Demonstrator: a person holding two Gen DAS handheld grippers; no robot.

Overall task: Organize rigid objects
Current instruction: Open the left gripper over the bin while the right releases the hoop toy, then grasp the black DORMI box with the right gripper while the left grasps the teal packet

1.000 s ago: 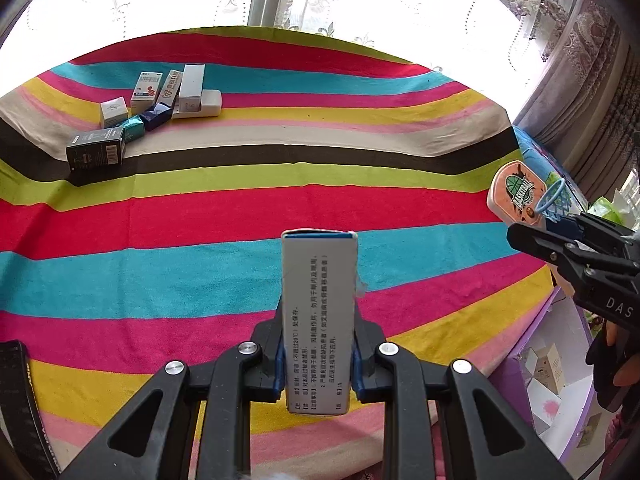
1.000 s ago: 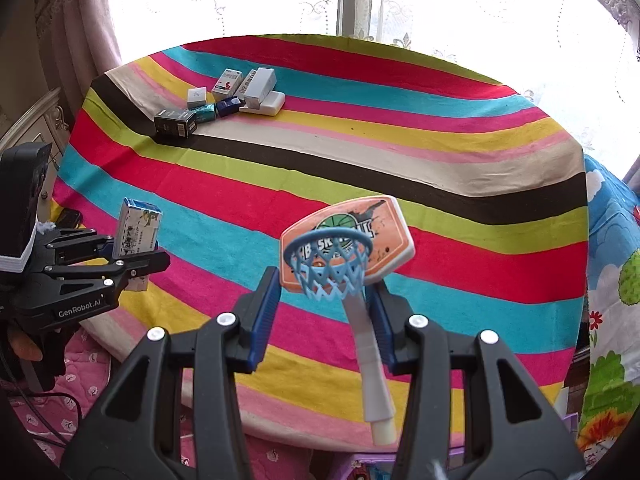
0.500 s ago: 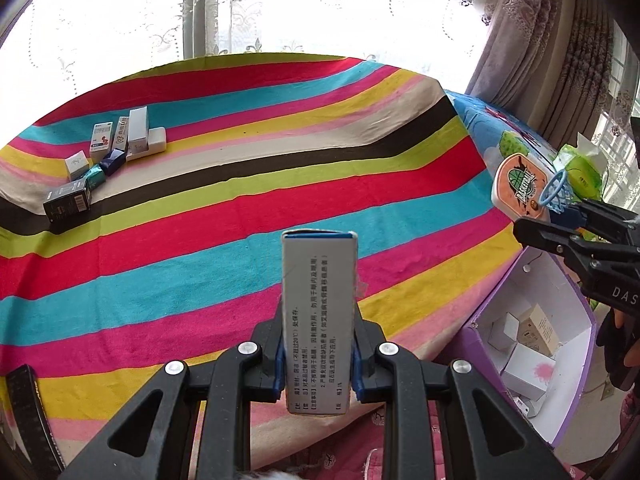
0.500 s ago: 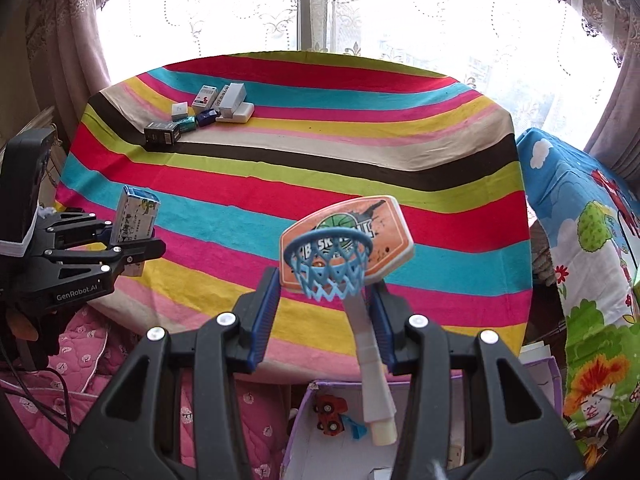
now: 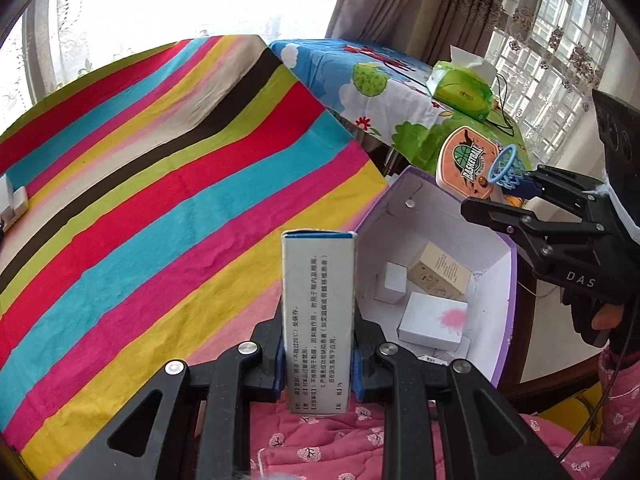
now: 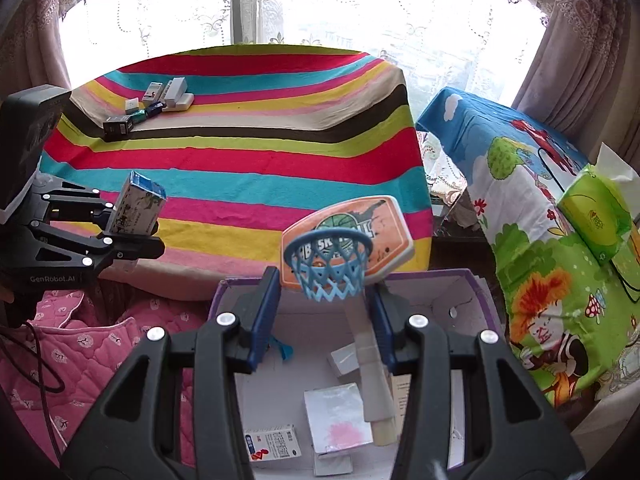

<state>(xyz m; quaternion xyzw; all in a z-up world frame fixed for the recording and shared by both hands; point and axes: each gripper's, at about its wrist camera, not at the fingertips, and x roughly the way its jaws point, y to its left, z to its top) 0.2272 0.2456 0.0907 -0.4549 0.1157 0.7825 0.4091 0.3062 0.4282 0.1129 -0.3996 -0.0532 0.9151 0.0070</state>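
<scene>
My left gripper [image 5: 318, 364] is shut on an upright white medicine box [image 5: 318, 320] with a blue top, held off the table's near edge, left of the purple storage box [image 5: 508, 320]. It also shows in the right wrist view [image 6: 136, 208]. My right gripper [image 6: 320, 320] is shut on a toy basketball hoop [image 6: 344, 240] with an orange backboard, blue net and white post, held above the open purple box [image 6: 472, 280]. The hoop also shows in the left wrist view [image 5: 476, 160]. Several small boxes lie inside the purple box.
A striped cloth covers the table [image 6: 260, 152]. Several small boxes [image 6: 156, 100] are clustered at its far left. A second table with a cartoon cloth [image 6: 540, 208] holds a green tissue pack [image 6: 592, 208]. Pink quilted fabric [image 6: 92, 340] lies below left.
Both grippers have drawn back off the table and swung right, keeping their loads. The purple box now lies under the right gripper and beside the left one.
</scene>
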